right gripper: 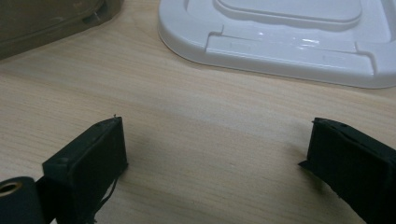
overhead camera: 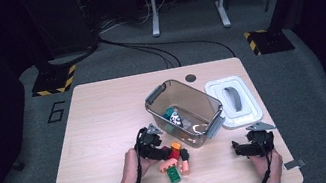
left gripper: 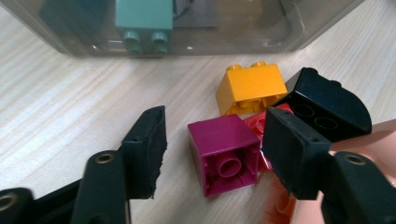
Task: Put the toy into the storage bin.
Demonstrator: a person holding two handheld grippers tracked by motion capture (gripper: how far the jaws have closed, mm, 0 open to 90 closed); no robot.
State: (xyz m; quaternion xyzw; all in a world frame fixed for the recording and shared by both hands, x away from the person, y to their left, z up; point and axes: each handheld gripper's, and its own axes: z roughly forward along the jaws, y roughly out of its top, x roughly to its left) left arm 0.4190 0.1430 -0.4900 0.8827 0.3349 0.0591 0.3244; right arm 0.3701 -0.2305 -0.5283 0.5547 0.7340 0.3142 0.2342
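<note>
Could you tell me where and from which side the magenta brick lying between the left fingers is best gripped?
Probably across its two flat side walls. The magenta brick lies tipped over, hollow underside facing the left gripper, whose fingers already flank it without touching. Come straight on from the open side; the red brick crowds the far wall, so seat that finger carefully.

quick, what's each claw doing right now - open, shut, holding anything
left claw: open around the magenta brick, one pad touching it, the other apart, not gripped yet
right claw: open, holding nothing, over bare table
</note>
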